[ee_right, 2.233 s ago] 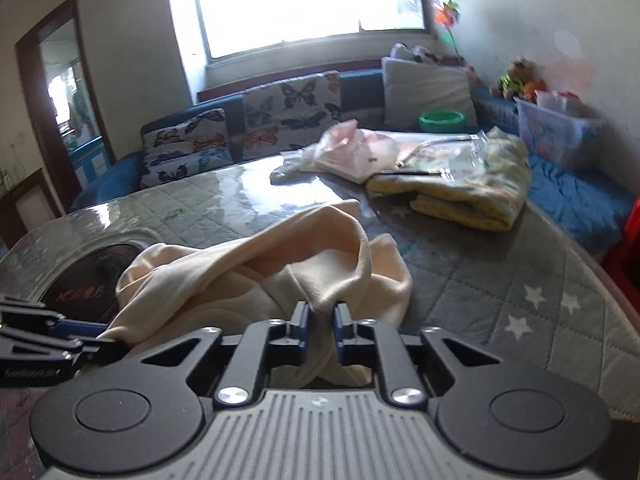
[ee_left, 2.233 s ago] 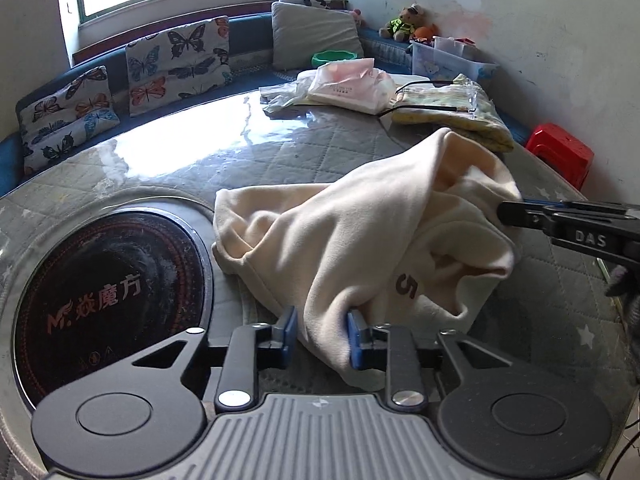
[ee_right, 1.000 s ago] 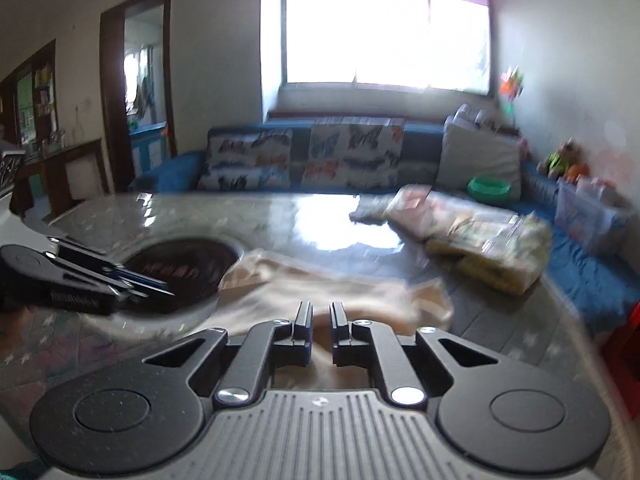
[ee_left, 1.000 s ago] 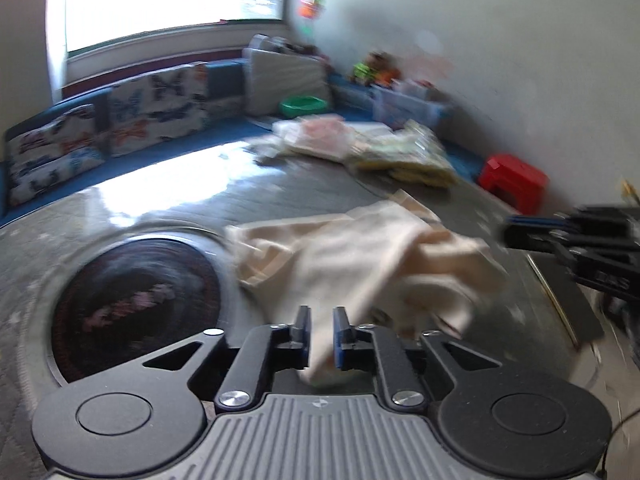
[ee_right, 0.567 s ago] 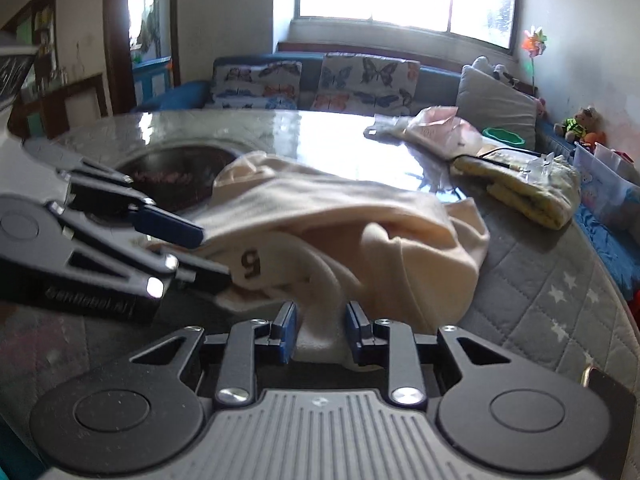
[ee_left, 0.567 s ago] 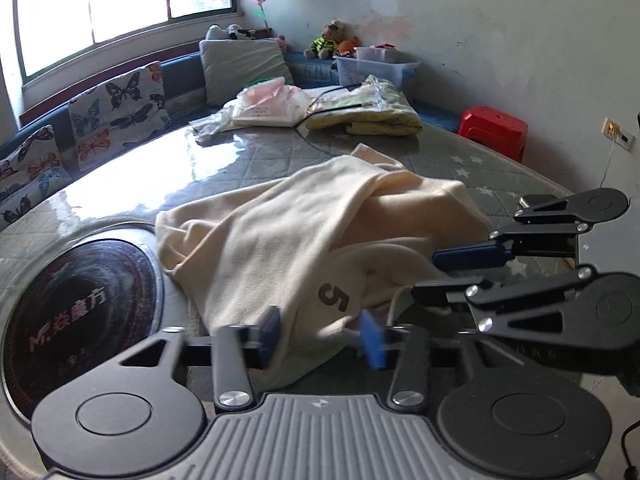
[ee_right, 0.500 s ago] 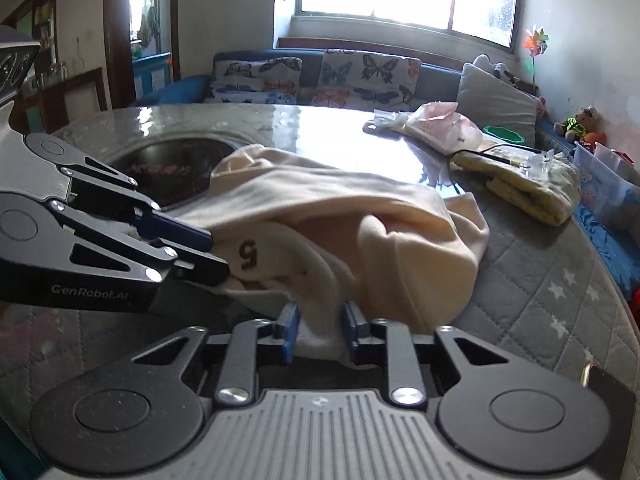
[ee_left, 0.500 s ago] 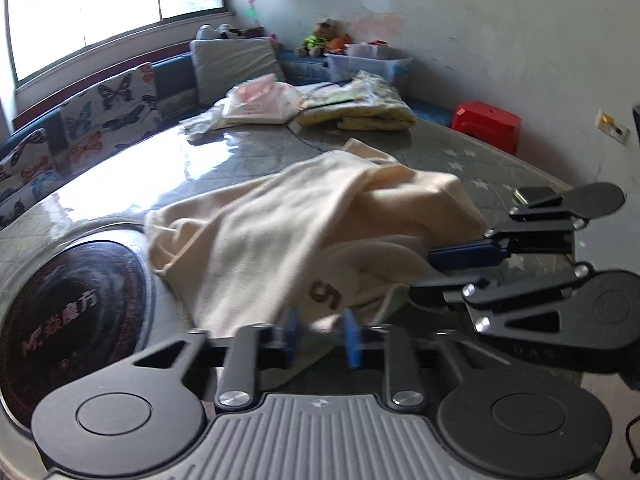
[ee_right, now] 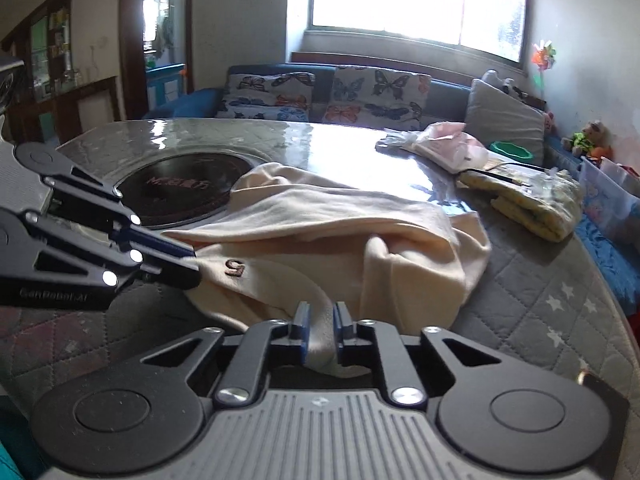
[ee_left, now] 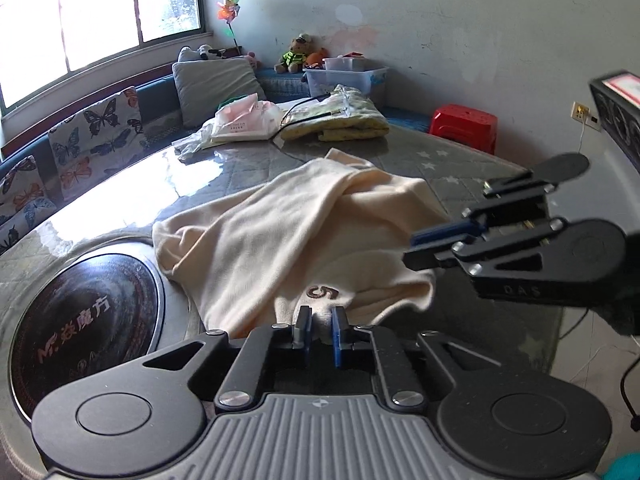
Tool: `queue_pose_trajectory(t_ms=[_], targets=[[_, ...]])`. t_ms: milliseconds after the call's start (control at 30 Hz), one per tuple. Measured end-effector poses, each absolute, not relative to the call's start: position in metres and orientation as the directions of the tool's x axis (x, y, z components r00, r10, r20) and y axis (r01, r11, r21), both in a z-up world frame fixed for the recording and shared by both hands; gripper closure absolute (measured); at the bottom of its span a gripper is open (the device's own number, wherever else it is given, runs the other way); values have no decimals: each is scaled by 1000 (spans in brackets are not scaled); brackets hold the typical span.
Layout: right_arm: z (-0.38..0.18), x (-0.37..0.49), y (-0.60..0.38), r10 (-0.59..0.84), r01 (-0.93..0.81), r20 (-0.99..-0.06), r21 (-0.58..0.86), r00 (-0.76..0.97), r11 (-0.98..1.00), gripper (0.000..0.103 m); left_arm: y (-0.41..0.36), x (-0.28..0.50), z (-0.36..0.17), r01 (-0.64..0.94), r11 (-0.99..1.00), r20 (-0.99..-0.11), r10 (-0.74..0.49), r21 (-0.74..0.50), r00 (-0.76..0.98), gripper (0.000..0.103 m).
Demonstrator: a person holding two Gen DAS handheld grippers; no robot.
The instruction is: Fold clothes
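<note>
1. Garment (ee_left: 288,236), left wrist view: cream top bunched mid-table beside the inset black hotplate (ee_left: 80,320), near edge toward us. Left gripper (ee_left: 319,330) jaws nearly closed, pinching the hem below the "5" print (ee_left: 322,292).
2. Right wrist view: right gripper (ee_right: 320,332) jaws nearly closed on a neighbouring hem fold (ee_right: 320,336).
3. Advice: keep both pinches firm, lift and spread evenly so the cloth hangs flat.
</note>
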State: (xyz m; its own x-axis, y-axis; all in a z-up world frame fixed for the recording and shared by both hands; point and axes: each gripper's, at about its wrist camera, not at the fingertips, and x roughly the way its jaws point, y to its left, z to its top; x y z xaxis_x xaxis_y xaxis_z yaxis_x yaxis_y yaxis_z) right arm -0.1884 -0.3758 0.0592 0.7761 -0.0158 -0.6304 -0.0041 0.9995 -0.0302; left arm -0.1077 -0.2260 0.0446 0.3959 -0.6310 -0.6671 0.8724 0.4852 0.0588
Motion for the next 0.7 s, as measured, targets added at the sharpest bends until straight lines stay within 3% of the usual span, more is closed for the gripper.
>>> queue_pose_trajectory(t_ms=[33, 167, 200, 267, 333, 700], targets=[[58, -186, -373, -3, -19, -633, -27, 774, 999, 72, -224, -108, 43, 871, 488, -671, -628, 57, 396, 92], [47, -182, -365, 7, -44, -663, -38, 748, 998, 71, -216, -106, 40, 862, 506, -676, -620, 43, 398, 93], [41, -183, -362, 17, -56, -676, -36, 736, 998, 73, -215, -107, 41, 861, 506, -675, -622, 40, 397, 93], [38, -186, -358, 10, -63, -681, -53, 732, 997, 89, -212, -108, 41, 865, 501, -674, -625, 40, 393, 93], [38, -190, -357, 19, -73, -684, -50, 729, 996, 95, -210, -111, 41, 868, 495, -676, -625, 46, 392, 93], [49, -229, -344, 240, -290, -733, 61, 636, 955, 97, -169, -135, 40, 906, 424, -698, -645, 10, 309, 93]])
